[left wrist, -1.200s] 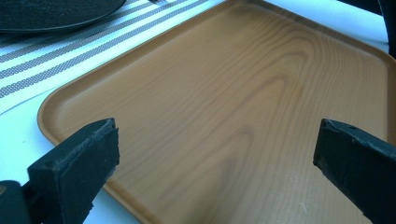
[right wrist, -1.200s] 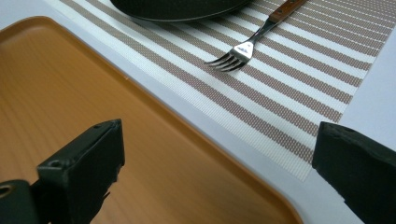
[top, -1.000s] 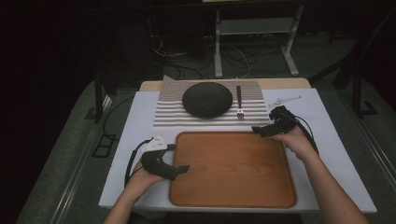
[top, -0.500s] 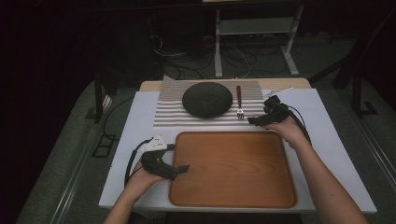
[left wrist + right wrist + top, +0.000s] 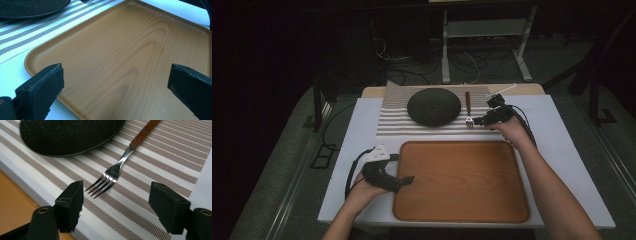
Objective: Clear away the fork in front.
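A fork (image 5: 468, 109) with a wooden handle lies on the striped placemat (image 5: 394, 117), tines toward me, just right of a dark round plate (image 5: 434, 106). In the right gripper view the fork (image 5: 117, 168) points at the gap between the open jaws. My right gripper (image 5: 480, 120) hovers open just right of the tines, touching nothing. My left gripper (image 5: 408, 179) rests open at the left edge of the wooden tray (image 5: 462, 180). The bare tray (image 5: 120, 57) spreads between the jaws in the left gripper view.
The white table cover (image 5: 357, 150) carries the placemat at the back and the tray at the front. A white stick-like object (image 5: 504, 90) lies at the back right. Cables and a metal stand (image 5: 482, 30) sit on the floor beyond the table.
My right gripper has moved left and toward the back, from the tray's far right corner to beside the fork's tines. The left gripper has stayed put.
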